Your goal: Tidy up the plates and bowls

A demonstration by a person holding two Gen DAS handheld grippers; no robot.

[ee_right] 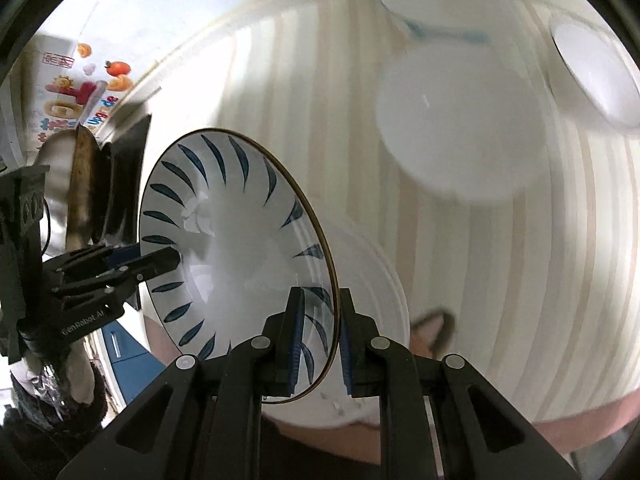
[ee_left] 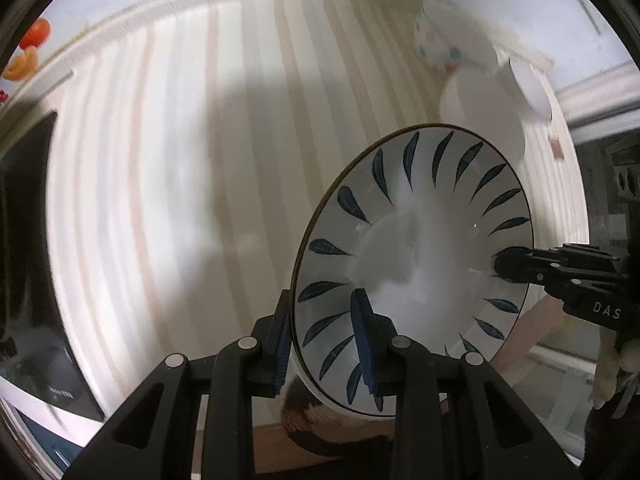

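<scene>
Bowl [ee_left: 416, 240] | white, dark-blue leaf pattern, thin dark rim | tilted

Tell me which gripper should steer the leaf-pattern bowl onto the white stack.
Probably the right gripper: the white bowls lie open ahead of it on the striped cloth. The left gripper, jaws clamped on the leaf-pattern bowl, sees them farther off.

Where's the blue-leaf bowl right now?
The blue-leaf bowl is held tilted above the striped table, its rim clamped by the left gripper and, opposite, the right gripper. Plain white bowls sit behind it.
</scene>
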